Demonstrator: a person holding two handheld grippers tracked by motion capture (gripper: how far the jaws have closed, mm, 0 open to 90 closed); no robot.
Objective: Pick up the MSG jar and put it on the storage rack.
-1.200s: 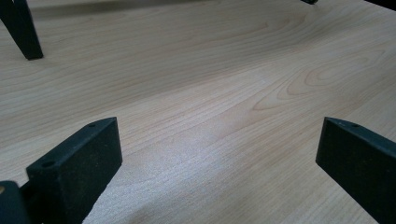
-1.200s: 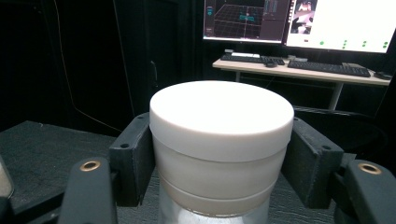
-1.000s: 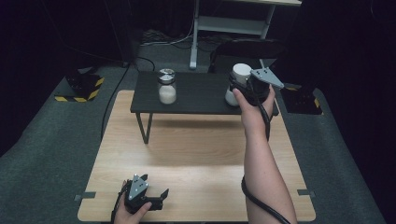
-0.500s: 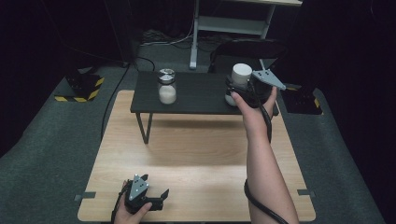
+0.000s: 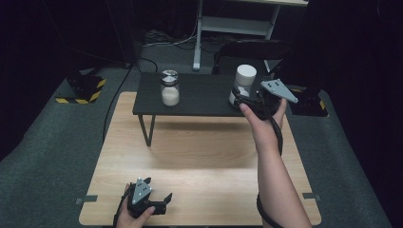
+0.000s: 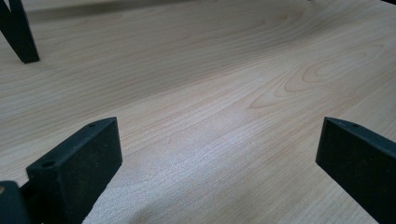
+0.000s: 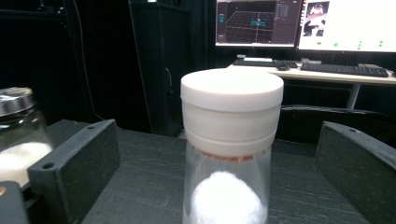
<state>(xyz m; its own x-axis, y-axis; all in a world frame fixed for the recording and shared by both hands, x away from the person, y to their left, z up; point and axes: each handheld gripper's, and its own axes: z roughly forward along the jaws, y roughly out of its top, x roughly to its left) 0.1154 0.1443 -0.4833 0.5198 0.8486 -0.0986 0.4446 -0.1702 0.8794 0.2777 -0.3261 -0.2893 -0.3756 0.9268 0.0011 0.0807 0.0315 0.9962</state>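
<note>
Reading from the near edge outward, we find the left gripper resting on the wooden surface, its fingers spread wide with nothing between them. Farther off stands the low black shelf-like stand, and at its right end the right gripper has just been opening; its fingers now flank the white-capped jar without pressing on it. The jar stands upright on the stand with a white mass inside, well apart from the metal-lidded jar at the left end. We judge the placing of the white-capped jar as done; what remains is drawing the right gripper away without tipping it. Beyond, a desk with monitors closes the scene.
</note>
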